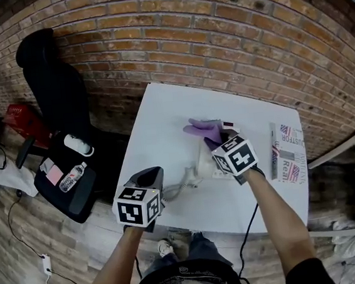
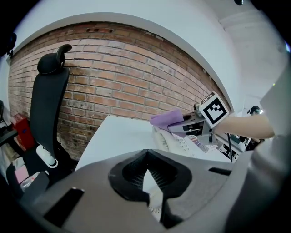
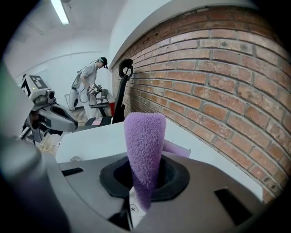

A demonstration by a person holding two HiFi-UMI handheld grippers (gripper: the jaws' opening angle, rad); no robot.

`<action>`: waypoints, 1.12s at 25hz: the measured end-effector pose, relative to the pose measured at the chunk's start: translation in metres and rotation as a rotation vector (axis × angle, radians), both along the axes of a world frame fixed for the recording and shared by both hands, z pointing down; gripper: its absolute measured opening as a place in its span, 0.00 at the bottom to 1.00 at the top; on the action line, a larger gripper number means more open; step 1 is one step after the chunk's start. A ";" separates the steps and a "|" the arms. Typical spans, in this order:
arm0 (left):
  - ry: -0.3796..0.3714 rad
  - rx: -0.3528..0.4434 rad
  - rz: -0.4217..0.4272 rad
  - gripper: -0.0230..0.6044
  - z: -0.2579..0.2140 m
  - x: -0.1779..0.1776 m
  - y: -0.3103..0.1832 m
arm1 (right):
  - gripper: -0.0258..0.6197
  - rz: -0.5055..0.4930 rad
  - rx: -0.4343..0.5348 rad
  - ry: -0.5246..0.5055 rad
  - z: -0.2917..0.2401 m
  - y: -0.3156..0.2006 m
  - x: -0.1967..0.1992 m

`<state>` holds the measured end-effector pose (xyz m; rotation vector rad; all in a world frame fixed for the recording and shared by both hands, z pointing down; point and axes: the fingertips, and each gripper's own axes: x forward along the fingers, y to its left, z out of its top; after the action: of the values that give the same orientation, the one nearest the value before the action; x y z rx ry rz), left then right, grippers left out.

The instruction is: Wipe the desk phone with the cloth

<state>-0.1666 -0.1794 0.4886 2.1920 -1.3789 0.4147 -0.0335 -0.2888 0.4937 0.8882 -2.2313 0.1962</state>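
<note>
The purple cloth (image 3: 144, 145) is clamped in the right gripper (image 1: 215, 140), whose jaws are closed on its lower part; its free end stands up and forward beyond the jaw tips. In the head view the cloth lies over the far end of the desk phone (image 1: 205, 165), with the right gripper directly above the phone body. The phone sits on the white tabletop (image 1: 162, 118), towards its right-hand half. The left gripper (image 1: 152, 178) is at the phone's near-left side; its jaws are drawn together on a pale part that appears to be the handset (image 1: 179, 187), which extends from the jaws towards the phone base. A printed paper (image 1: 289, 152) lies near the tabletop's right edge, apart from the phone. A black office chair (image 1: 59, 100) stands left of the tabletop, against the brick wall (image 1: 217, 39).
</note>
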 end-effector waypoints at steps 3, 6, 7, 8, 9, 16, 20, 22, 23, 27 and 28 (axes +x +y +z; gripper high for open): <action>0.003 0.004 0.019 0.04 0.000 0.002 0.004 | 0.11 0.011 -0.003 -0.001 0.002 0.010 0.001; 0.005 0.005 0.035 0.04 0.000 0.003 0.009 | 0.11 0.019 -0.007 -0.004 0.004 0.021 0.001; 0.006 0.006 0.040 0.04 0.000 0.003 0.011 | 0.11 0.023 -0.010 -0.008 0.004 0.024 0.001; 0.006 0.006 0.045 0.04 0.000 0.003 0.013 | 0.11 0.028 -0.015 -0.013 0.005 0.028 0.001; 0.007 0.006 0.050 0.04 0.001 0.003 0.015 | 0.11 0.033 -0.019 -0.020 0.006 0.032 0.001; 0.007 0.007 0.084 0.04 0.002 0.006 0.030 | 0.11 0.054 -0.035 -0.037 0.014 0.059 0.000; 0.000 0.010 0.094 0.04 0.003 0.003 0.039 | 0.11 0.062 -0.044 -0.044 0.019 0.073 -0.001; -0.003 0.011 0.098 0.04 0.004 0.001 0.044 | 0.11 0.064 -0.050 -0.047 0.023 0.081 -0.001; -0.004 0.012 0.100 0.04 0.004 0.001 0.046 | 0.11 0.065 -0.053 -0.049 0.024 0.085 -0.001; -0.005 0.014 0.111 0.04 0.005 0.000 0.055 | 0.11 0.070 -0.067 -0.051 0.032 0.100 -0.003; -0.004 0.013 0.114 0.04 0.005 0.001 0.057 | 0.11 0.069 -0.072 -0.049 0.034 0.104 -0.003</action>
<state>-0.1661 -0.1226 0.4936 2.2890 -1.2662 0.4526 -0.0363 -0.1851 0.5279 0.9314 -2.2254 0.3322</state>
